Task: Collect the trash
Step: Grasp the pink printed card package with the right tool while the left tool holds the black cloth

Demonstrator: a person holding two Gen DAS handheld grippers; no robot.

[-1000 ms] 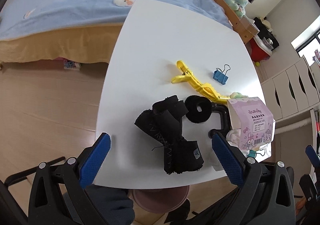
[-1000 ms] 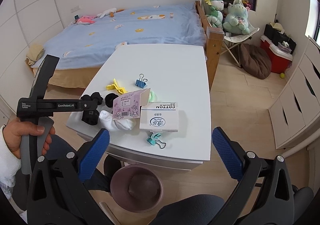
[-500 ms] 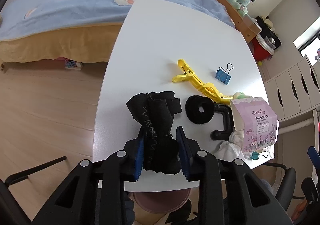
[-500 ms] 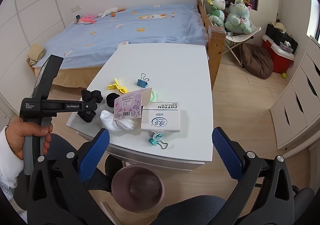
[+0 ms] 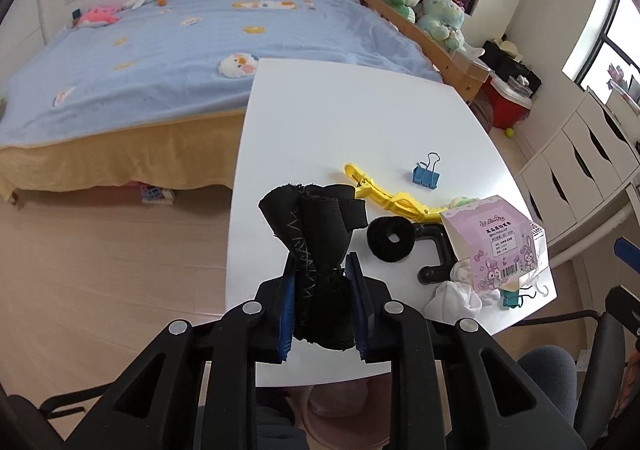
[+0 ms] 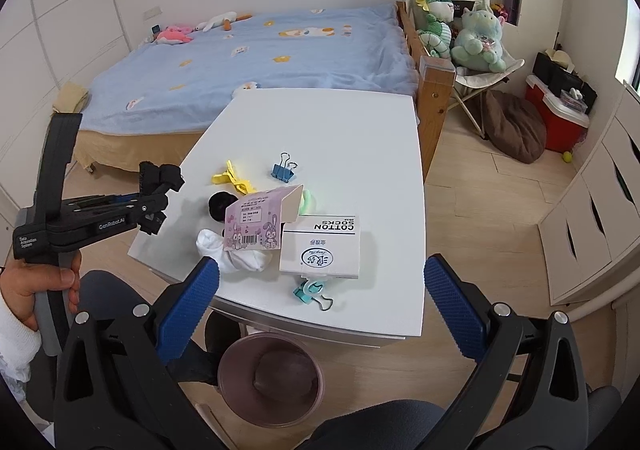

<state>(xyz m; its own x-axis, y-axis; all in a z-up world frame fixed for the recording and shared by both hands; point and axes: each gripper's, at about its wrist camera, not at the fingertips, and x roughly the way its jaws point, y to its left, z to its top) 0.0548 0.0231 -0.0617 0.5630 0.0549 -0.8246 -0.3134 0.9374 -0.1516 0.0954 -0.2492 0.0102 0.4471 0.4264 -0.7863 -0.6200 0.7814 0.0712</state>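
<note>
While the left claw (image 5: 322, 304) is pinching the black cloth bundle (image 5: 316, 246) and holding it up off the white counter (image 6: 360, 138) near its left edge, the right claw (image 6: 320, 302) is hanging spread wide above the brown trash bin (image 6: 270, 382) on the floor.

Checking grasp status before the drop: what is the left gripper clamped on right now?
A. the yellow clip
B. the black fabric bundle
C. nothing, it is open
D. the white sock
B: the left gripper has both blue pads pressed against the black fabric bundle, raised off the white table.
</note>
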